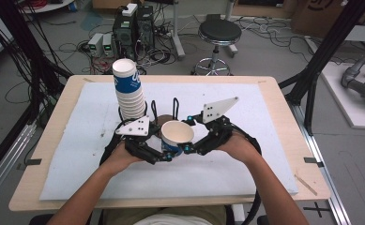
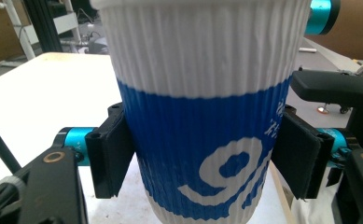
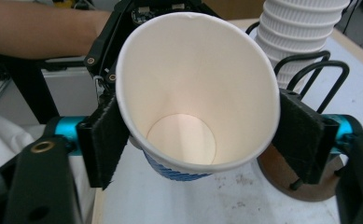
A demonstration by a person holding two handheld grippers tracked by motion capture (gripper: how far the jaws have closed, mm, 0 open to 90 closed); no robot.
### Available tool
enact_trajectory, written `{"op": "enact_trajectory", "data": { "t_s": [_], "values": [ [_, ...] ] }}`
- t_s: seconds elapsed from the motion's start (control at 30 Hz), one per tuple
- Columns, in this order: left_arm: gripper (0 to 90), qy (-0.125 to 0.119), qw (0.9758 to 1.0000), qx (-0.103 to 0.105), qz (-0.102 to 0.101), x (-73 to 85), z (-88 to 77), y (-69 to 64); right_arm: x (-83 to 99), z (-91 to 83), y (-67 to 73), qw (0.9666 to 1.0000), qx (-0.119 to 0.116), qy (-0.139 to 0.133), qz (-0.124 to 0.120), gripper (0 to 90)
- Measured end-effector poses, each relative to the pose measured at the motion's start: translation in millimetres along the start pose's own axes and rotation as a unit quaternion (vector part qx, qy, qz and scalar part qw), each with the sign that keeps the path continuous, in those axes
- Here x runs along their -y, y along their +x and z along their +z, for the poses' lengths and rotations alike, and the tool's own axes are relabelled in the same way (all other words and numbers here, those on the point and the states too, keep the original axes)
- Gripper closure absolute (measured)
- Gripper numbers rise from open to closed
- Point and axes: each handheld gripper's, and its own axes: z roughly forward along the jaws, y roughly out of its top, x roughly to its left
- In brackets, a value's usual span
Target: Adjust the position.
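Observation:
A white ribbed paper cup (image 1: 176, 133) with a blue band stands upright and empty between both grippers, near the middle of the white mat (image 1: 264, 154). My left gripper (image 1: 166, 154) has its pads pressed on the blue lower part of the cup (image 2: 202, 116), one on each side. My right gripper (image 1: 188, 149) comes in from the other side, its camera looking down into the cup (image 3: 193, 93). Its pads (image 3: 300, 135) flank the cup just below the rim, close to the wall, without squeezing it. A tall stack of matching cups (image 1: 128, 91) stands behind my left gripper.
A black wire holder (image 1: 174, 105) on a round brown base (image 3: 282, 182) stands just behind the cup, beside the stack (image 3: 300, 32). The mat lies on a wooden table (image 1: 283, 93). A stool (image 1: 219, 33), computers and cables are on the floor beyond.

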Motion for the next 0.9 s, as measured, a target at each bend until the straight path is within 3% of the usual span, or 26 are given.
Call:
{"op": "enact_trajectory", "data": {
  "t_s": [0.17, 0.33, 0.5, 0.57, 0.73, 0.8, 0.9],
  "values": [
    [28.1, -0.015, 0.9999, -0.001, -0.005, -0.6, -4.2, 1.9, 4.9, -4.9, 2.0, 0.9990, 0.010, -0.042, 0.006, 17.5],
    [28.3, -0.025, 0.9996, -0.011, -0.009, -1.2, -7.8, 2.6, 12.5, -14.8, 1.7, 0.9981, 0.025, -0.055, 0.015, 17.5],
    [28.3, -0.028, 0.9992, -0.029, -0.006, -2.0, -10.9, 2.3, 28.7, -27.8, -1.1, 0.9952, 0.063, -0.070, 0.028, 17.5],
    [28.3, -0.029, 0.9987, -0.040, -0.005, -2.4, -12.8, 2.2, 36.2, -34.0, -2.4, 0.9932, 0.088, -0.068, 0.034, 17.5],
    [28.3, -0.037, 0.9965, -0.074, -0.010, -2.5, -18.6, 3.6, 56.0, -50.7, -5.0, 0.9837, 0.158, -0.067, 0.054, 17.5],
    [28.2, -0.041, 0.9951, -0.088, -0.014, -2.3, -21.3, 4.0, 64.9, -58.2, -6.3, 0.9768, 0.194, -0.062, 0.067, 17.5],
    [28.2, -0.045, 0.9932, -0.105, -0.019, -1.2, -24.5, 3.9, 77.1, -67.0, -10.0, 0.9674, 0.229, -0.062, 0.089, 17.5]
  ]
}}
